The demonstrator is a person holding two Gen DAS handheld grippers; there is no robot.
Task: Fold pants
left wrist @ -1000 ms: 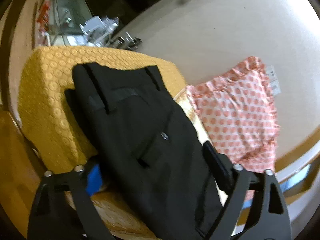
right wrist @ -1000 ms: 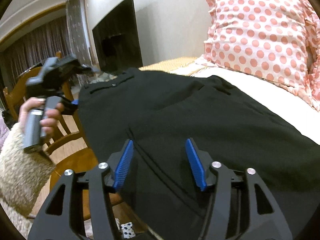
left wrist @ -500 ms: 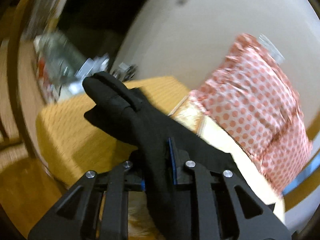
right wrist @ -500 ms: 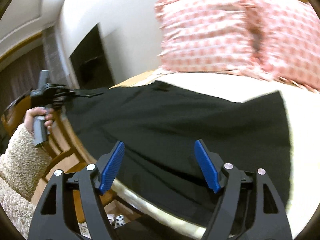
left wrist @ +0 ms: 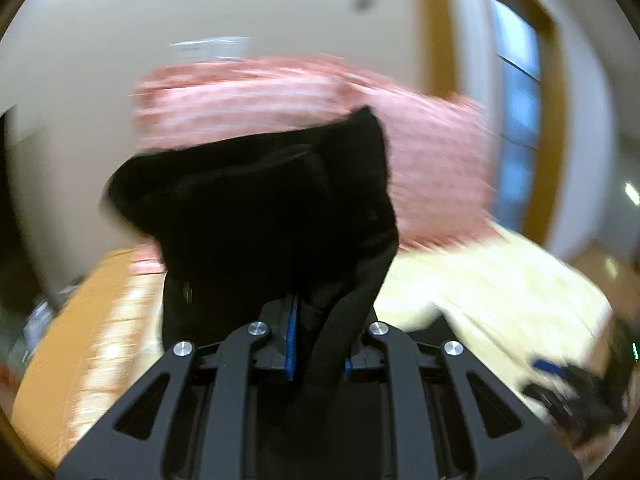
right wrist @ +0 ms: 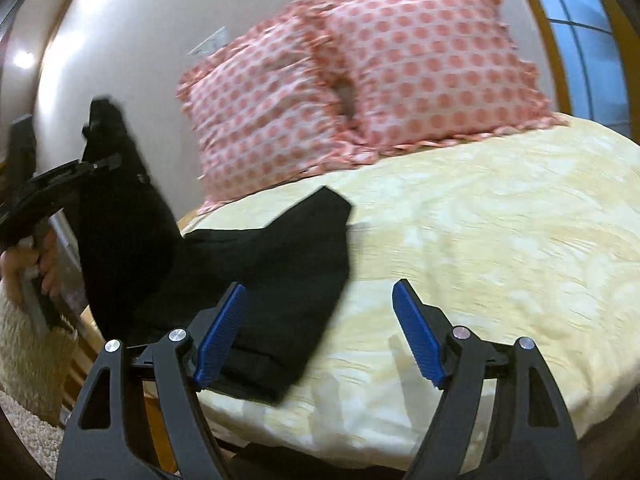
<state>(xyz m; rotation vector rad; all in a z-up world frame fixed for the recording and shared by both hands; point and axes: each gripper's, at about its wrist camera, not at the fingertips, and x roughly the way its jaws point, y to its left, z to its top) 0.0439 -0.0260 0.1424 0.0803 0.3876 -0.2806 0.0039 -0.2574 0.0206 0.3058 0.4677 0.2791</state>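
The black pants [right wrist: 276, 276] lie partly on the yellow bedspread [right wrist: 500, 240] near the bed's left front edge. My left gripper [left wrist: 316, 344] is shut on a bunch of the black pants [left wrist: 256, 208] and holds it up in the air; in the right wrist view it [right wrist: 80, 168] is at the far left with cloth hanging from it. My right gripper [right wrist: 320, 328] is open and empty, low over the bed's front edge, its left pad [right wrist: 220, 332] next to the pants.
Two pink dotted pillows [right wrist: 420, 64] lean on the wall at the head of the bed. A window [right wrist: 588, 40] is at the far right. A wooden chair stands left of the bed, mostly hidden. The left wrist view is blurred.
My left gripper closed on the pants and lifted them up off the orange cushion, swinging right toward the bed. My right gripper moved right, off the pants, staying open.
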